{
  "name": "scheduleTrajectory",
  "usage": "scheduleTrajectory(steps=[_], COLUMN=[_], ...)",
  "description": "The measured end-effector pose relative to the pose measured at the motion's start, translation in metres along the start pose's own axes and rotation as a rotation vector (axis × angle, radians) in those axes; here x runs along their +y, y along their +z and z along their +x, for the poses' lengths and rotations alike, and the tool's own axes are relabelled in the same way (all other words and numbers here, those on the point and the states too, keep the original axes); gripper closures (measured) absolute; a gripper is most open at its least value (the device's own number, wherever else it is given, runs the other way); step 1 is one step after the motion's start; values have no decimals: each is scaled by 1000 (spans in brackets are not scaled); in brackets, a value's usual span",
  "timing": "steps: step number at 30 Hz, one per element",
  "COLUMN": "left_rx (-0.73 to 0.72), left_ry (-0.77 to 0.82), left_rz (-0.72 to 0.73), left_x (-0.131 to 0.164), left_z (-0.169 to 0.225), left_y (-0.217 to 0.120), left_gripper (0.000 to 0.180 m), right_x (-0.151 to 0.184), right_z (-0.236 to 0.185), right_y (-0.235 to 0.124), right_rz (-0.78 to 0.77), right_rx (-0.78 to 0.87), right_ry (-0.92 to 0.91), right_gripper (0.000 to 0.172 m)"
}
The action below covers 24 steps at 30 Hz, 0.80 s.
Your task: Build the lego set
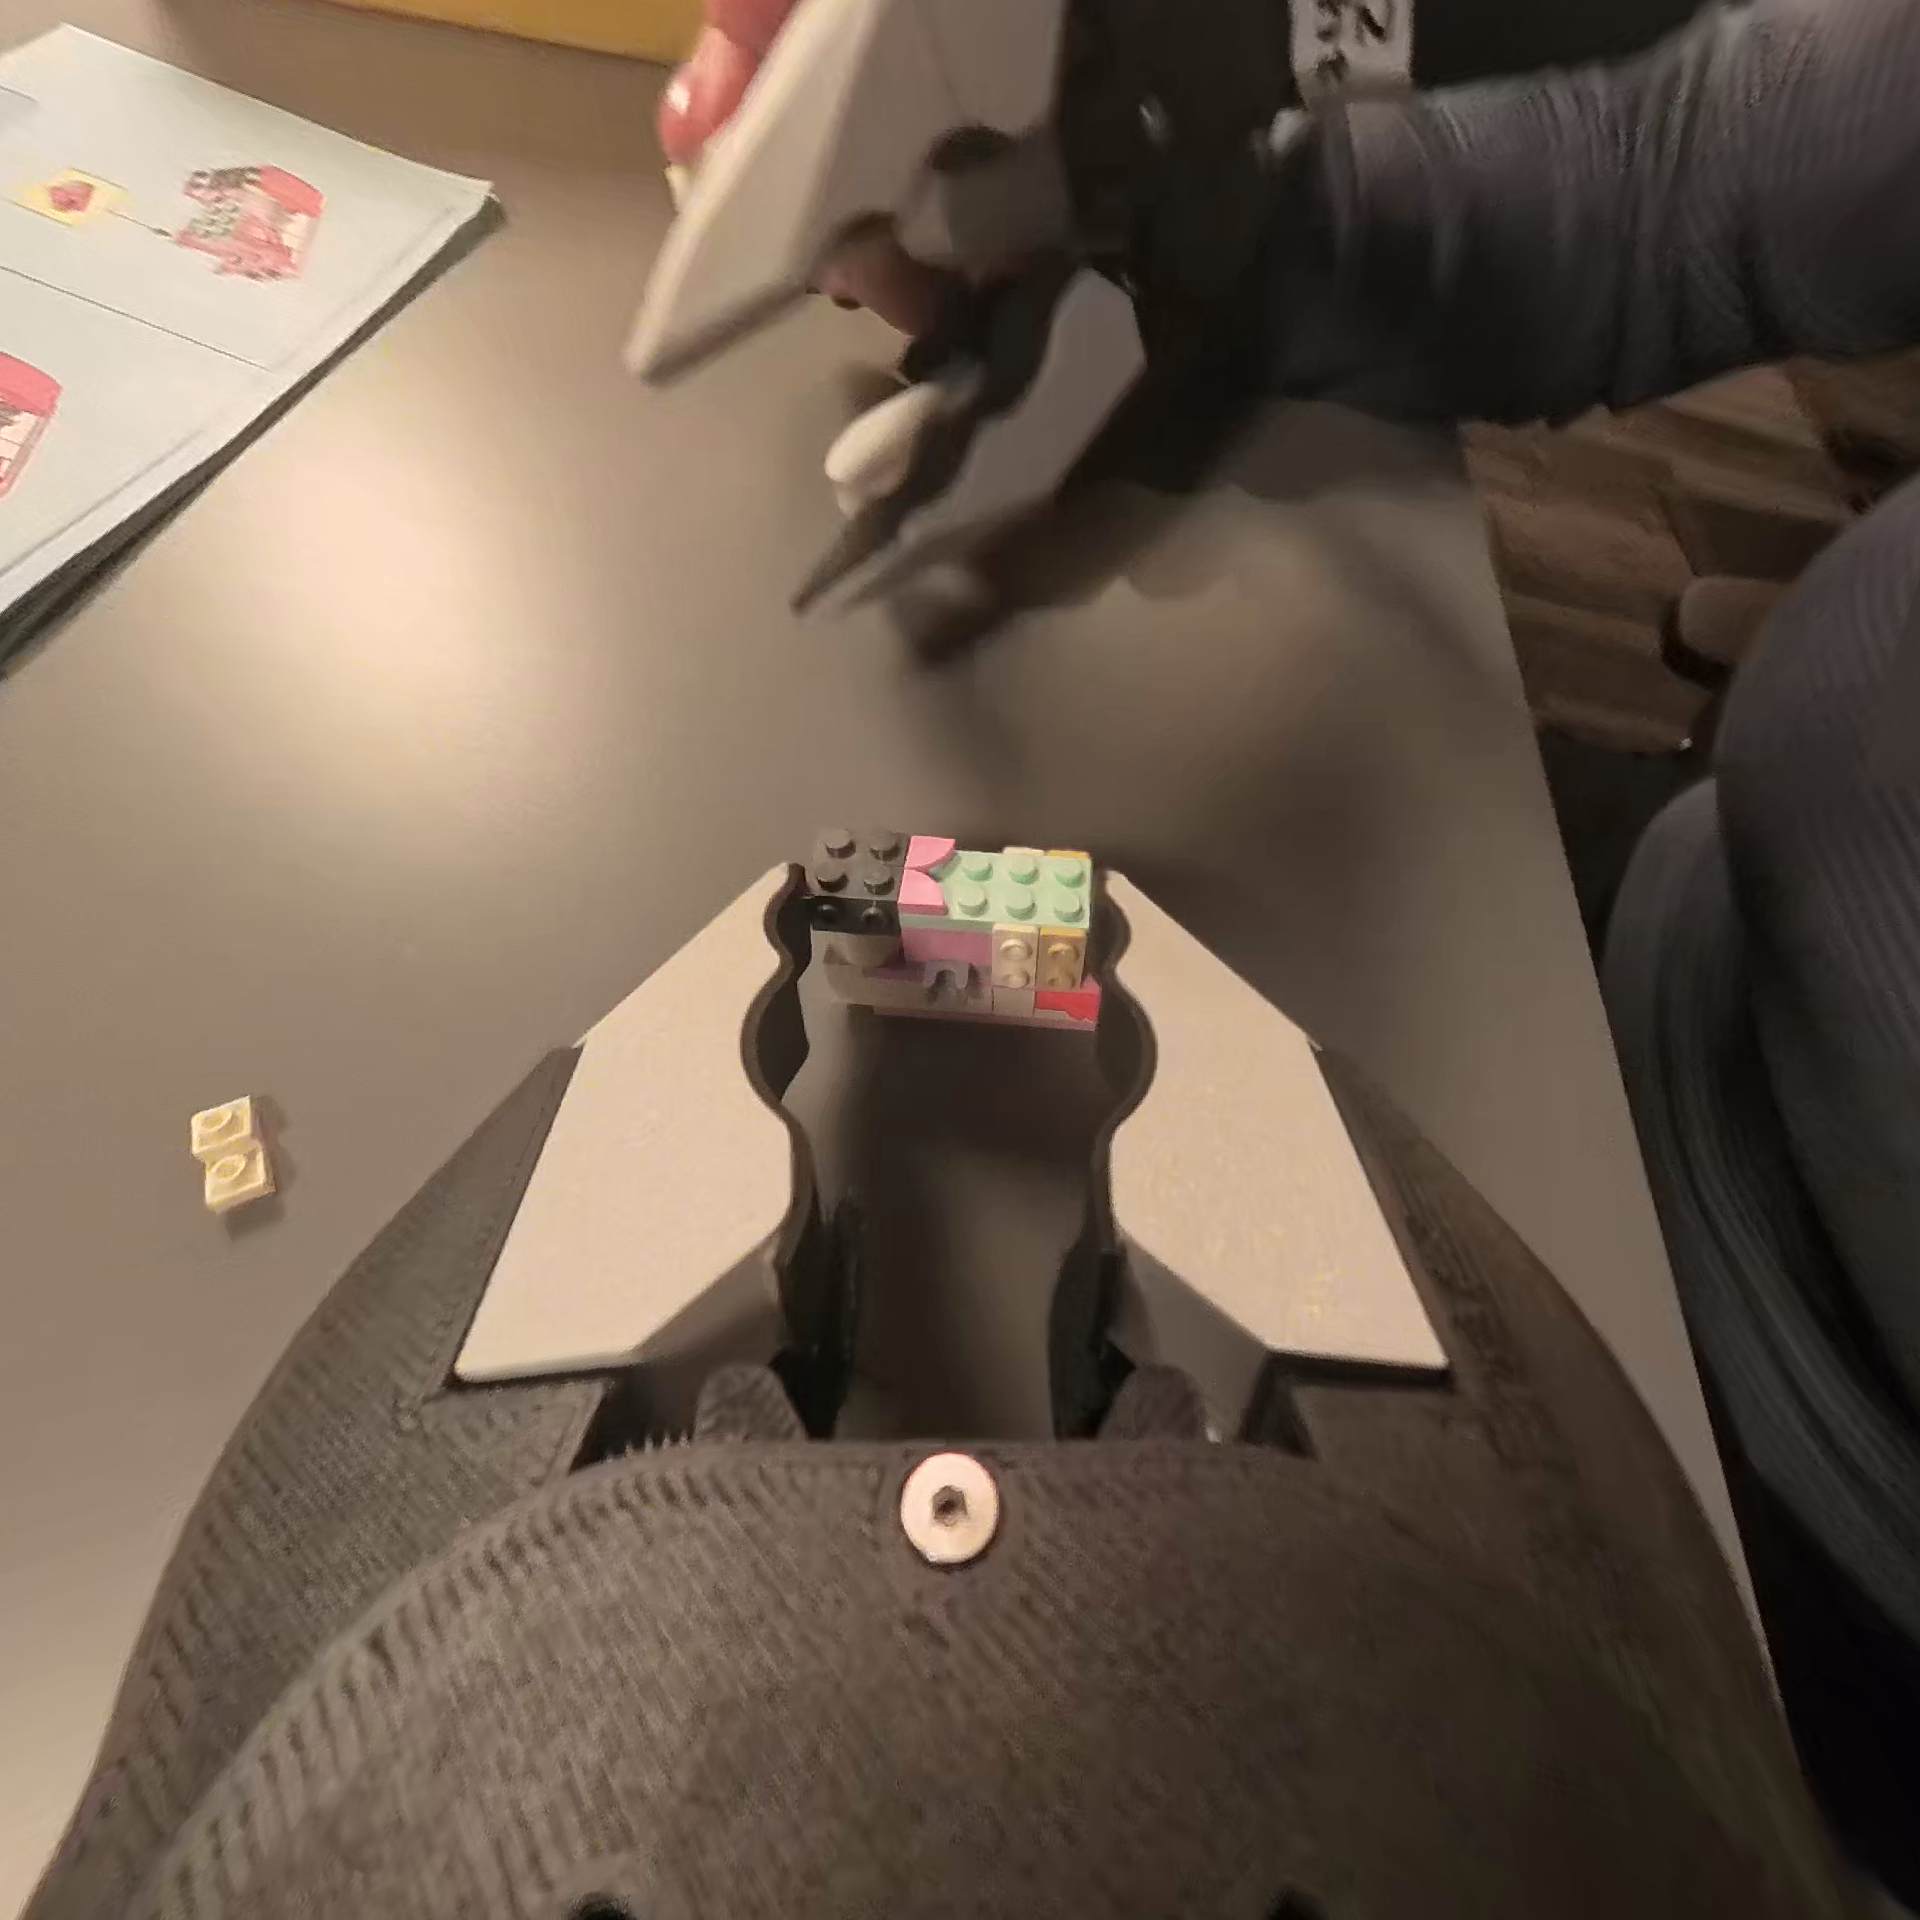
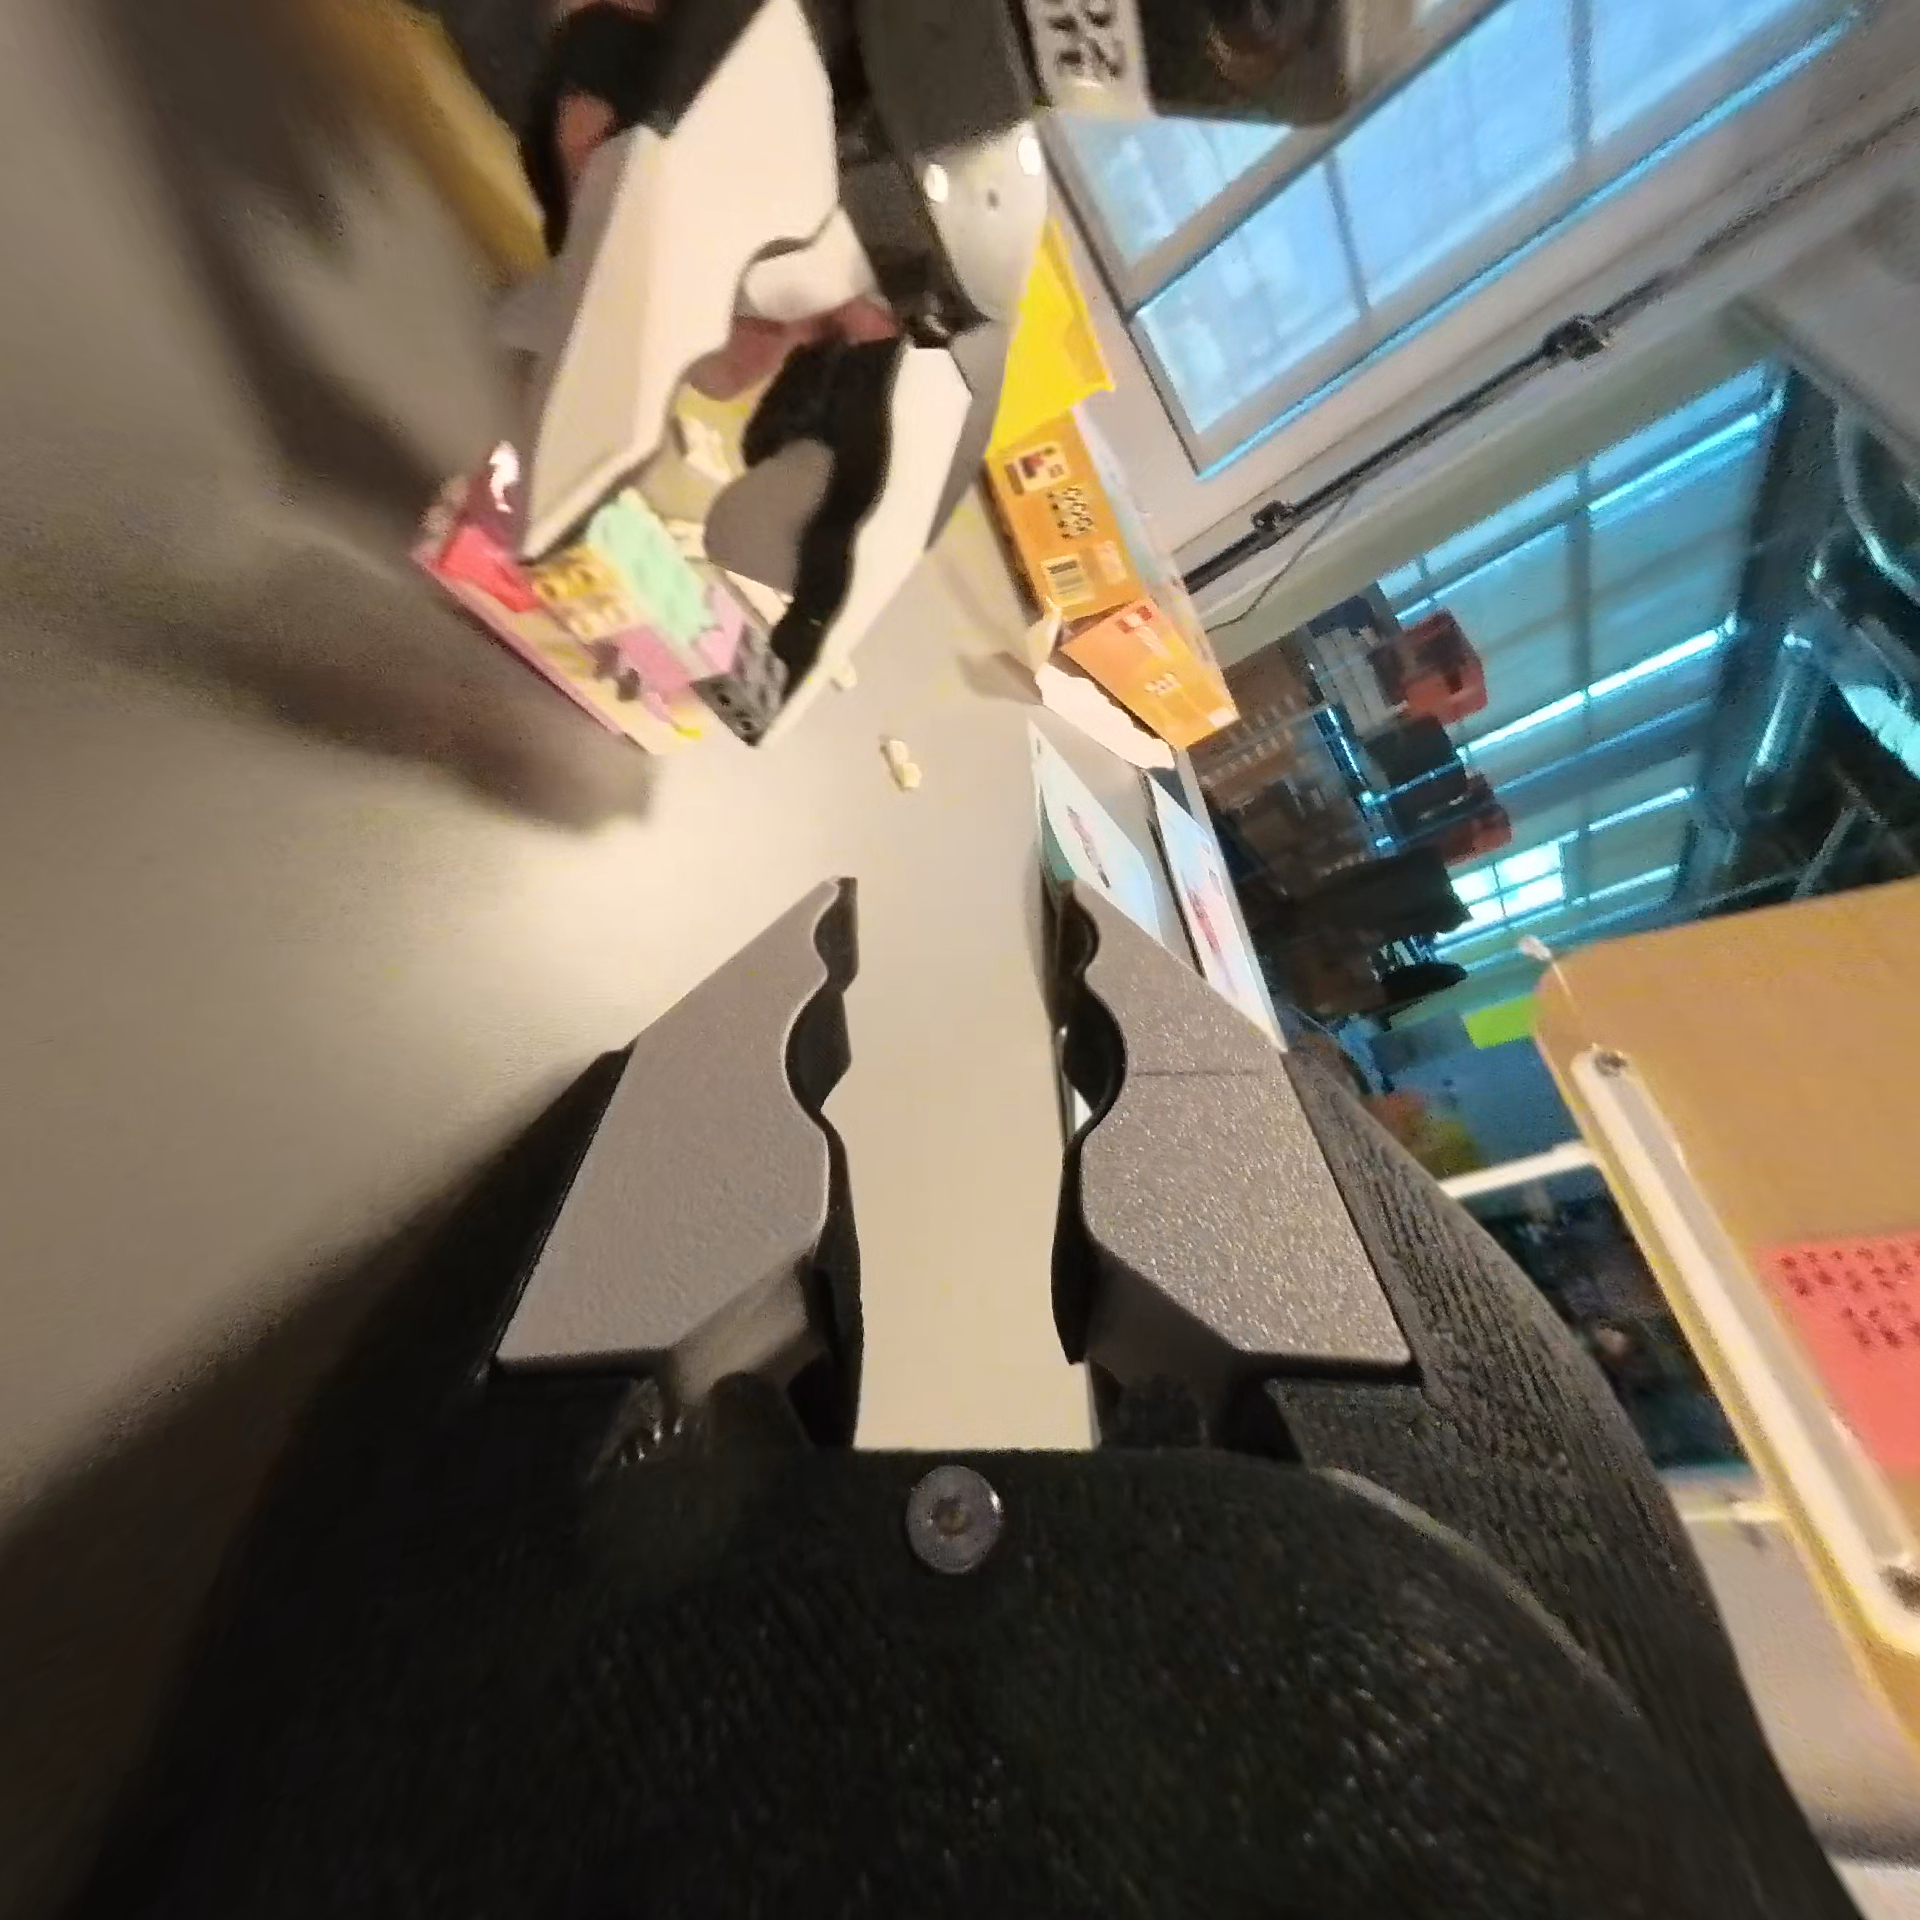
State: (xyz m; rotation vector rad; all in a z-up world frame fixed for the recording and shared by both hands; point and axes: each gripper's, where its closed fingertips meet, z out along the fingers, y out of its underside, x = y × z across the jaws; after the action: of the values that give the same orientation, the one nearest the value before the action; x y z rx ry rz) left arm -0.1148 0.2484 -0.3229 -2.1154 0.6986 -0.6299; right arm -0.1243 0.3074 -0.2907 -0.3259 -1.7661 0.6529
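A: Left wrist view: left tool [image 1: 951,935] pinches the brick model [image 1: 961,930] above the table [image 1: 416,779]. Right tool [image 2: 951,935], beyond the model, gapes bare.

B: Narrow end grip; a nudge could twist it loose, dropping near the tan plates [image 1: 234,1153].

A grey table [image 1: 416,675] stands beside blue-lit windows [image 2: 1455,156] and dark shelving [image 2: 1371,790].

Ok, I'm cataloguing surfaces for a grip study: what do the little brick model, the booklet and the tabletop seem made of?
Brick model: hard moulded plastic, with studs and crisp edges. Booklet: matte printed paper, with thin stacked pages. Tabletop: smooth grey-brown laminate, probably, given its soft sheen and no grain.
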Motion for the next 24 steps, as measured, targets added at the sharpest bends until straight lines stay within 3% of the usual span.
scheduleTrajectory(steps=[7,17,24], left_rx=[9,53,37], left_ry=[107,127,170], left_rz=[-57,-94,-85], left_x=[10,19,18], left_z=[6,16,17], left_y=[-8,-10,-10], left_gripper=[125,110,115], right_x=[9,15,17], right_z=[16,22,26], right_y=[-1,-1,-2], right_rz=[14,4,1], right_rx=[68,98,114], right_ry=[100,130,149], right_gripper=[138,140,140])
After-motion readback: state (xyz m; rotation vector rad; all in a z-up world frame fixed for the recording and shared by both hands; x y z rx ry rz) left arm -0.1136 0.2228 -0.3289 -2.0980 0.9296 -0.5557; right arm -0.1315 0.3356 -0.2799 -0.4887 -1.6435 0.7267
